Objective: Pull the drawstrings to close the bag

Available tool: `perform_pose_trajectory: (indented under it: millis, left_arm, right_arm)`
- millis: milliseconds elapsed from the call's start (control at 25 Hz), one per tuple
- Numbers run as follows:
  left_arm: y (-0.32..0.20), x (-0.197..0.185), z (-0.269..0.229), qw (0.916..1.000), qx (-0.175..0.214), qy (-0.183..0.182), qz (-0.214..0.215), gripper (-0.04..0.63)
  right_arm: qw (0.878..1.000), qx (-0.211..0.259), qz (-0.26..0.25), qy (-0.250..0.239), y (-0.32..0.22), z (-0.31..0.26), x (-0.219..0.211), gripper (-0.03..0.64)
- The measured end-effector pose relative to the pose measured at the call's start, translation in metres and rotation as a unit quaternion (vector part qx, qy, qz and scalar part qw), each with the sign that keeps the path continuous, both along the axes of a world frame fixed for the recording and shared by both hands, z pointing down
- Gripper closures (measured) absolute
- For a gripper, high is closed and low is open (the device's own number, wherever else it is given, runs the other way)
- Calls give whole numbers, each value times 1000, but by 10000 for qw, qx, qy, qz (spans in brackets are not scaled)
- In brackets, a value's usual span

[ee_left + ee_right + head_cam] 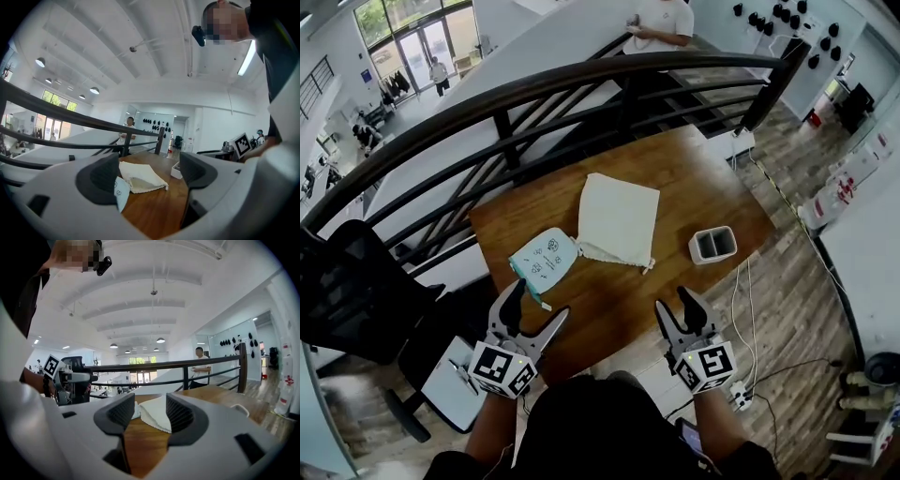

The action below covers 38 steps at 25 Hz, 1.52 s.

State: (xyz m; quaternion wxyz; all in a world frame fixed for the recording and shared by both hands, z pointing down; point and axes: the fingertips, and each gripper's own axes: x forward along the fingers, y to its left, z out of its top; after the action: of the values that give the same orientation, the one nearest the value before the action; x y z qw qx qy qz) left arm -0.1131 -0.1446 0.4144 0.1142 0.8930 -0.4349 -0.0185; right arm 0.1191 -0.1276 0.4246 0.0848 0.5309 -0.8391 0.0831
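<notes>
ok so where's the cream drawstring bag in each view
head view: cream bag, middle of the wooden table, just above centre
left gripper view: cream bag low centre, beyond the wide-open jaws
right gripper view: cream bag low centre, seen between the jaws
shared landmark: dark railing behind the table, in all three

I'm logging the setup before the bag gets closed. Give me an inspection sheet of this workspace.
Surface: wooden table, no spills seen.
Job's things: cream bag lies flat mid-table, mouth not gathered.
Clutter: patterned pouch left of the bag; white two-slot holder to its right.
Grippers: left gripper and right gripper both open, empty, at the near edge.
Cables: white cables on the floor at right.
Surroundings: black railing behind the table, chair at left, person beyond.
</notes>
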Motion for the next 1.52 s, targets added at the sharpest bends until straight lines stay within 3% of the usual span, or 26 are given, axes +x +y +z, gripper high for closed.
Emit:
perform_pose_trajectory:
  millis: [560,760,1160,1360,1520]
  left_arm:
    - [0,-16,34,9979,-545,-271,-209,201]
    - [-5,-16,39,9975,-556,-326,-273,202]
    - [-12,-10,43,9943,-784,-324,-639,204]
    - [-9,-18,50,9908,-910,-381,-932,207]
    - [-2,-26,54,9873,-1049,-404,-1119,209]
  right_arm:
    - [9923,-672,-701,763,-43,63,-36,413]
    - [9854,-885,-939,1107,-71,91,-48,416]
    - [9503,-1184,-1522,2445,-117,153,-60,417]
    - [9322,-1261,-1764,2898,-131,175,-70,417]
    - [9244,-1315,-1808,3090,-141,185,-75,417]
